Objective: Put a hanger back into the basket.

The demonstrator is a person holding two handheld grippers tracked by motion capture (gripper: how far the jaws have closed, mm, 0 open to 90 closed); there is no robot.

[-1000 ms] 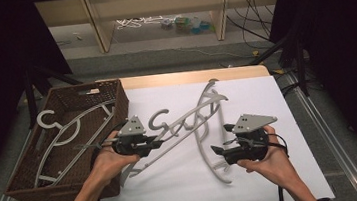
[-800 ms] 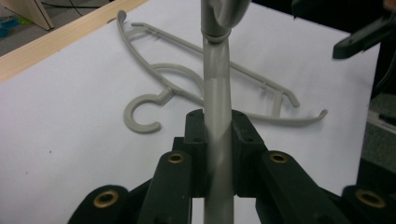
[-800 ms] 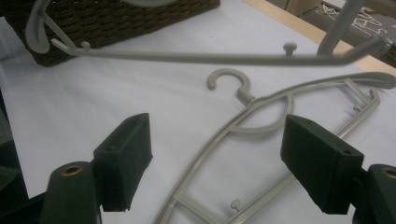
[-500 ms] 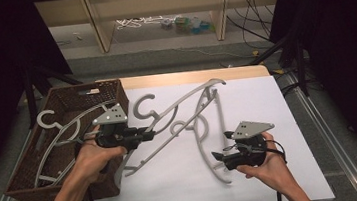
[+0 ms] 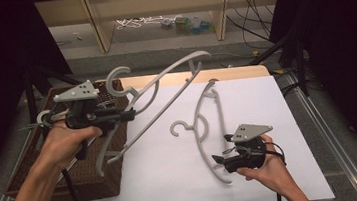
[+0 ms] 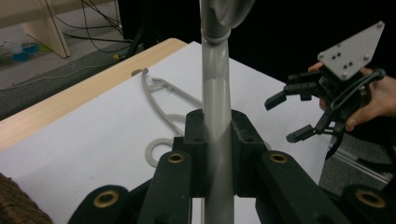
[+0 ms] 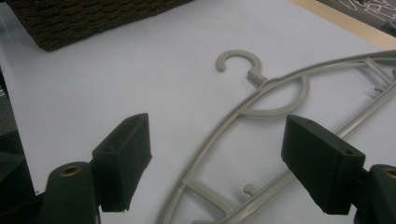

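Note:
My left gripper (image 5: 126,114) is shut on the bar of a grey plastic hanger (image 5: 160,111) and holds it tilted in the air, over the right edge of a brown wicker basket (image 5: 74,182). In the left gripper view the jaws (image 6: 217,122) clamp that hanger's bar (image 6: 215,93). A second grey hanger (image 5: 198,133) lies flat on the white sheet (image 5: 175,181). My right gripper (image 5: 220,162) hovers open near its lower end. In the right gripper view the open jaws (image 7: 224,163) stand either side of the lying hanger (image 7: 275,88), apart from it.
A further hanger hook (image 5: 42,117) shows in the basket, behind the left hand. The basket's wall (image 7: 93,18) borders the sheet. A wooden table edge (image 5: 244,71) runs behind the sheet. A shelf with small items (image 5: 183,24) stands beyond.
The left gripper has risen and moved left with its hanger, lifting it off the other hanger and toward the basket. The second hanger now lies alone on the sheet. The right gripper stayed put.

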